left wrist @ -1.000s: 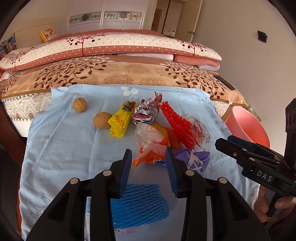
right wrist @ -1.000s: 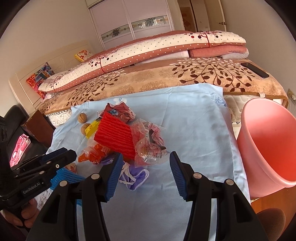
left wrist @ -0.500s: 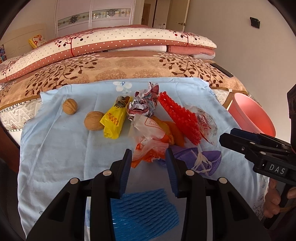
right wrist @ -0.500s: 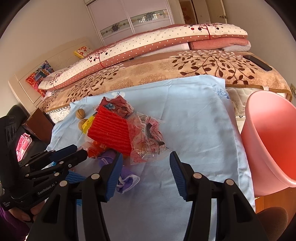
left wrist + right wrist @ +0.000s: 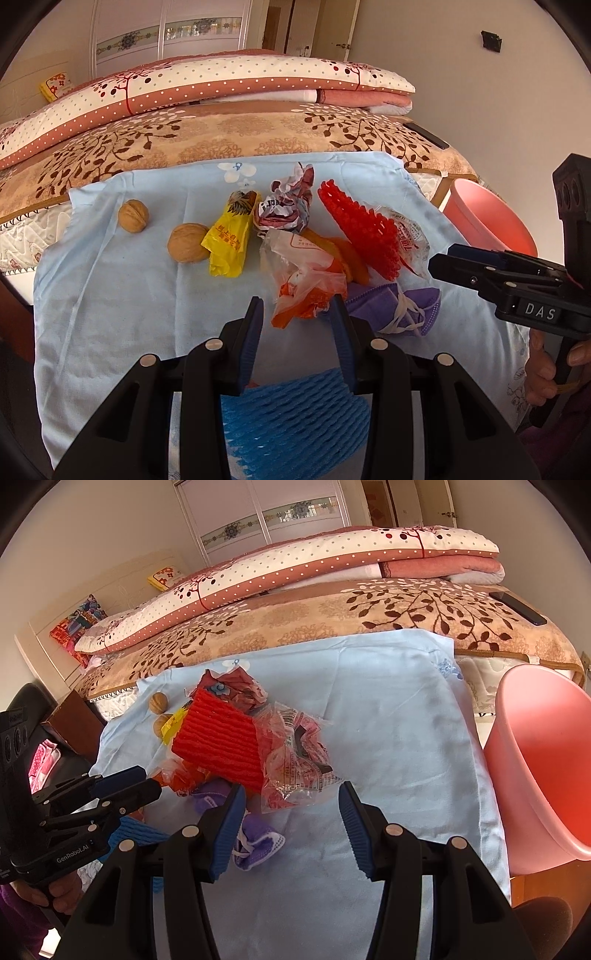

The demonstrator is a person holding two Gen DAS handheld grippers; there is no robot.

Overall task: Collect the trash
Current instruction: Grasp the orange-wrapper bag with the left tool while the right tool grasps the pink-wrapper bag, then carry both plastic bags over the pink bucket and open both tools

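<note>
We see our right claw (image 5: 291, 805) open above the blue cloth (image 5: 388, 716), nothing between its pads. Just ahead lie a clear wrapper (image 5: 295, 760) and red foam net (image 5: 218, 742); a pink bin (image 5: 535, 753) stands right.

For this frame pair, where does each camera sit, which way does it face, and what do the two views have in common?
Left wrist: rides the left gripper, angled down over the blue cloth at the trash pile; its own open jaws show, plus the right gripper and a hand at the right edge.
Right wrist: rides the right gripper, angled down the same way; its open jaws show, the left gripper at the left edge, the pink bin on the right.
Shared: red foam net, purple mask, walnuts, bed.
</note>
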